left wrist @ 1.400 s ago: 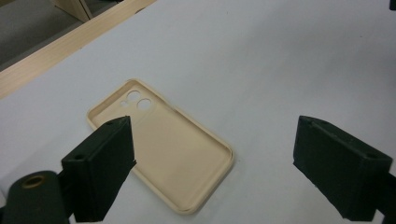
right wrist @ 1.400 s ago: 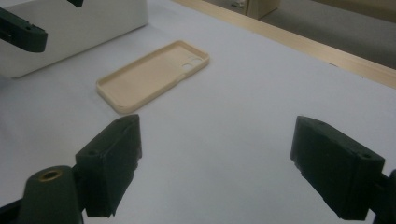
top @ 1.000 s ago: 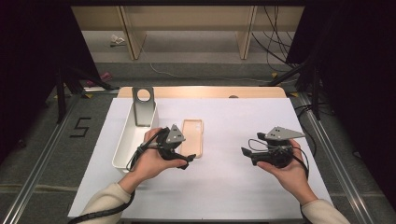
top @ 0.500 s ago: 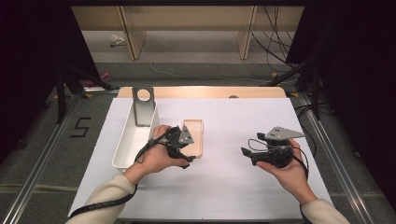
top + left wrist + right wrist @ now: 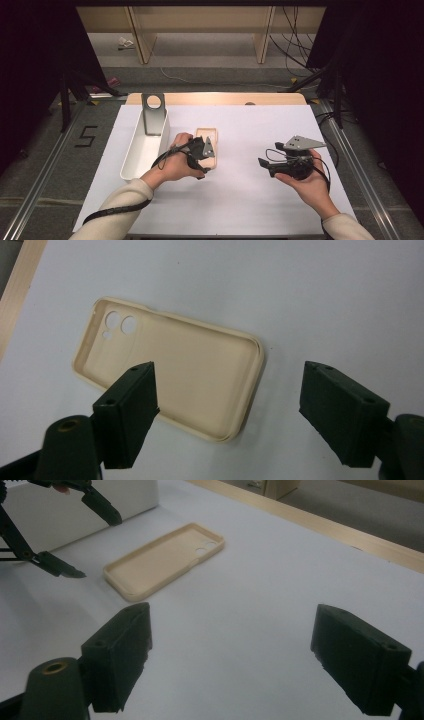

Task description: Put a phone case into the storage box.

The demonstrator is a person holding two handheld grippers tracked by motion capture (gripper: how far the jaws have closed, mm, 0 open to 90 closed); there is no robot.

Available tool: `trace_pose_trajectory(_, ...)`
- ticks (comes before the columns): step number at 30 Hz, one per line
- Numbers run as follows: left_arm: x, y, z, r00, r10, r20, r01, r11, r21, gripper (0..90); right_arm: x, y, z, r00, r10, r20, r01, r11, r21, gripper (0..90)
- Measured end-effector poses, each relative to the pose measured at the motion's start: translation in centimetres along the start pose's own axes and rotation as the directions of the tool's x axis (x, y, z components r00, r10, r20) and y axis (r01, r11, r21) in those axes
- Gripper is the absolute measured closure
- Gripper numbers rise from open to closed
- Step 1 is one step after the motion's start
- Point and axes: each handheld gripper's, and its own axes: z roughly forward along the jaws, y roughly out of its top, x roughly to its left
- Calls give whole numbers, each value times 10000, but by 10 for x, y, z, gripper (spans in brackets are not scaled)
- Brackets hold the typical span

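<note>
A cream phone case lies hollow side up on the white table, its camera holes at the far end. My left gripper hovers over the case's near end. In the left gripper view the case lies below and between the jaws of the left gripper. The jaws have just been closing, but they stand apart and touch nothing. My right gripper is held open at the right, pointing left toward the case. The right gripper has nothing between its jaws, and the left gripper shows farther off.
A long white bin stands left of the case, with a grey metal bracket with a round hole at its far end. The white table sheet has a wooden strip along its far edge.
My left hand has moved right from beside the bin to over the near end of the phone case, and its jaws have narrowed a little. The right hand has stayed put.
</note>
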Motion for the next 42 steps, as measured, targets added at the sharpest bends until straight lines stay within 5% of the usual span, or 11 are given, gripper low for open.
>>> trace_pose_trajectory(12, 1, 6, 15, 9981, 564, 229, -573, 9975, 418, 232, 0, 0, 0, 10000, -12, -2, 12, 10000, -25, 175)
trace_pose_trajectory(42, 5, 0, 38, 9932, 1125, 304, -1155, 9849, 1292, 267, -1, 0, -5, 10000, 67, 6, -66, 9997, -220, 174)
